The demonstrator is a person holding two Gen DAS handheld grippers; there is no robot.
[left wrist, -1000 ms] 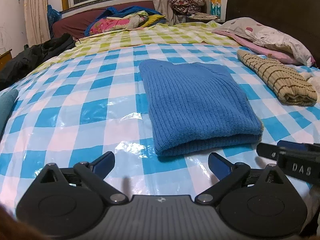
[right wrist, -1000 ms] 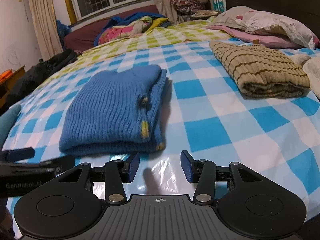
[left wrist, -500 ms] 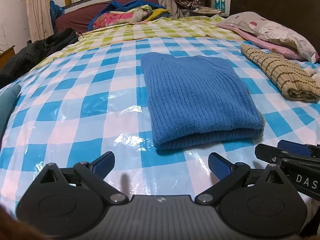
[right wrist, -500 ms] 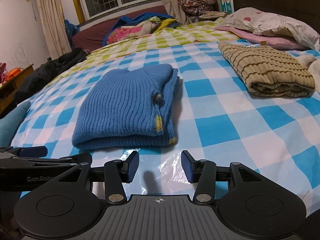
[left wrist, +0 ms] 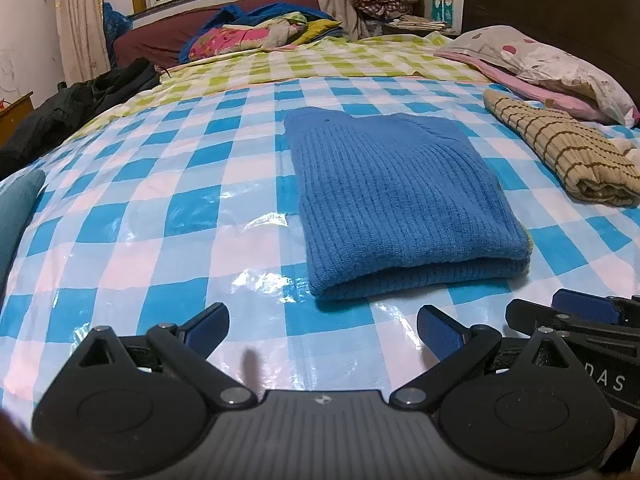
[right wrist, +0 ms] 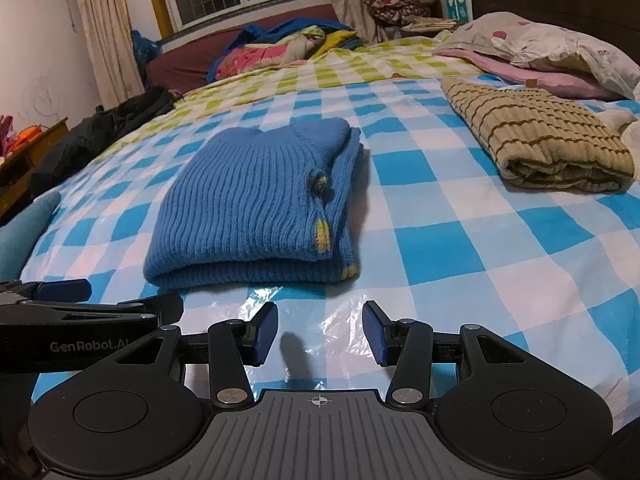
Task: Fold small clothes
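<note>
Both my left gripper [left wrist: 322,326] and right gripper [right wrist: 319,330] gape empty just short of the folded sweater [left wrist: 396,196] mid-bed; soft, thick, floppy knit, I'd pinch its near fold.

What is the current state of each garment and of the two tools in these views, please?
blue sweater: folded, flat on the bed, untouched.
striped beige sweater: folded, lying apart to the right.
left tool: open wide, empty, short of the blue sweater.
right tool: open, empty, short of the blue sweater.
black garment: unfolded heap at the bed's left edge.
</note>
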